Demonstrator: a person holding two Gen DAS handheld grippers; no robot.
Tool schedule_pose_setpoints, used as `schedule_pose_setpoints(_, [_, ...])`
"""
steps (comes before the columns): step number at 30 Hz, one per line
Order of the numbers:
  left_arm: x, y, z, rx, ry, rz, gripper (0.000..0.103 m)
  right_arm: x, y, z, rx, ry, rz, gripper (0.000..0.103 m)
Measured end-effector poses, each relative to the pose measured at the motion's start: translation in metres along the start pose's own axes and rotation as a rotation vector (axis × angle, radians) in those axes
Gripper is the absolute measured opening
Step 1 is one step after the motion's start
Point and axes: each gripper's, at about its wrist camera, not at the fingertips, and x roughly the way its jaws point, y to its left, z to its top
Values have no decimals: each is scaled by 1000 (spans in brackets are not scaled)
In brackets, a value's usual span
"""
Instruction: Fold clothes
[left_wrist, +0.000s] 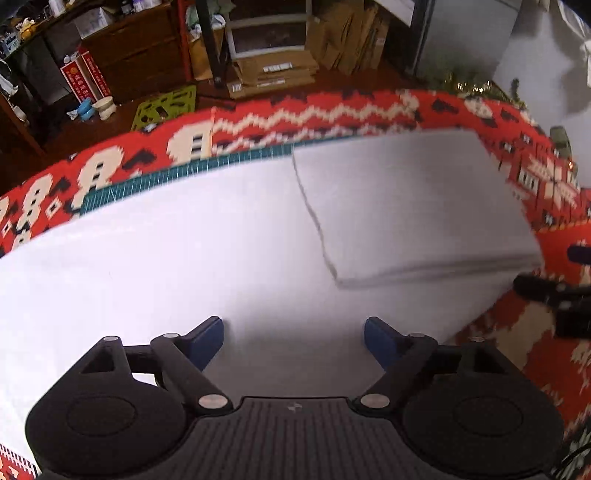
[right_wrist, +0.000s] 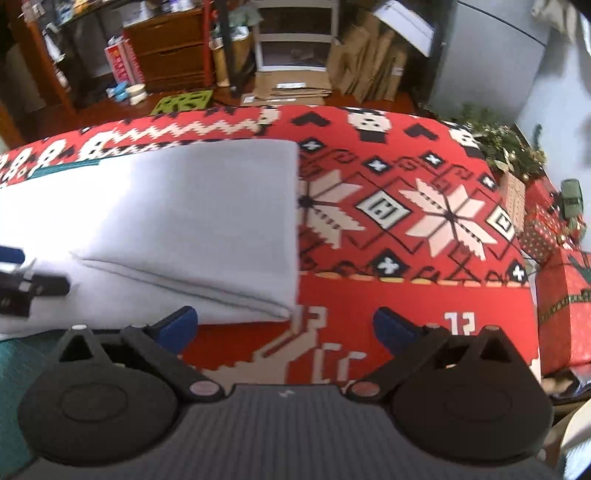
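while both the left gripper (left_wrist: 293, 332) and right gripper (right_wrist: 284, 325) gape wide and empty, the white cloth (left_wrist: 166, 258) fills mid-frame, its right part seemingly doubled over; a careless graze could skew that folded flap (left_wrist: 406, 206).

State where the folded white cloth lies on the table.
The folded white cloth lies on the larger white sheet, at its right end, beside the red patterned tablecloth.

We note a white cloth (left_wrist: 184, 258), a red tablecloth (right_wrist: 406, 295) patterned with cream snowflakes and black motifs, a teal mat (left_wrist: 147, 181), and blue fingertip pads (left_wrist: 210, 339).
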Motion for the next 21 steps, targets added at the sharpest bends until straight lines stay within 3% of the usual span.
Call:
schedule_pose_setpoints(3, [7, 7, -8, -52, 6, 3, 103, 9, -5, -5, -14, 32, -16, 103])
schedule_pose_setpoints(10, [5, 9, -23, -63, -98, -10, 103, 7, -2, -20, -76, -64, -43, 103])
schedule_pose_setpoints(13, [3, 6, -28, -65, -131, 2, 103, 6, -1, -19, -72, -64, -46, 103])
schedule_pose_setpoints(17, [5, 7, -17, -87, -53, 7, 103, 2, -5, -6, -34, -3, -18, 97])
schedule_pose_setpoints(18, [2, 8, -12, -93, -37, 4, 94, -1, -8, -2, -10, 0, 2, 88])
schedule_pose_setpoints(20, [-8, 10, -6, -111, -39, -4, 73, -12, -15, 7, 56, -17, 55, 82])
schedule_pose_setpoints(21, [-14, 10, -3, -110, -51, -7, 74, -17, -18, 12, 86, -33, 76, 79])
